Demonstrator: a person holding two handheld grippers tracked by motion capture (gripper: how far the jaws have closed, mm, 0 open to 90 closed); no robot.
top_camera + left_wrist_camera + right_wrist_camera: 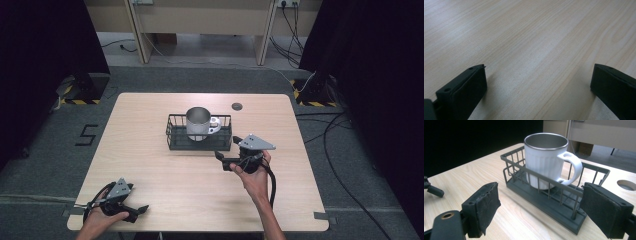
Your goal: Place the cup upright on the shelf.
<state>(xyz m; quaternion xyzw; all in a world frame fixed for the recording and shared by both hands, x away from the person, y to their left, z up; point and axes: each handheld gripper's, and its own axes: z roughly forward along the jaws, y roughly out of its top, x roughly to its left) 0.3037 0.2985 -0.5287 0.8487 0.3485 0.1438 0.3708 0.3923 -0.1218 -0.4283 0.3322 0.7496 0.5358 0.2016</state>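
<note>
A white mug (198, 122) with a metal inside stands upright in a dark wire basket (172, 135) at the middle of the wooden table. In the right gripper view the mug (546, 162) has its handle turned to the right, and the basket (544, 202) lies just beyond the jaws. My right gripper (223, 161) hovers beside the basket's front right corner, jaws apart with nothing between them (539, 210). My left gripper (142, 210) rests near the table's front left edge, its jaws wide apart over bare wood (536, 87).
A round cable hole (237, 106) sits in the table behind the basket. Black curtains hang on both sides, and cables run over the floor at the right. The left gripper's jaw tip (434, 190) shows far off at the left of the right gripper view.
</note>
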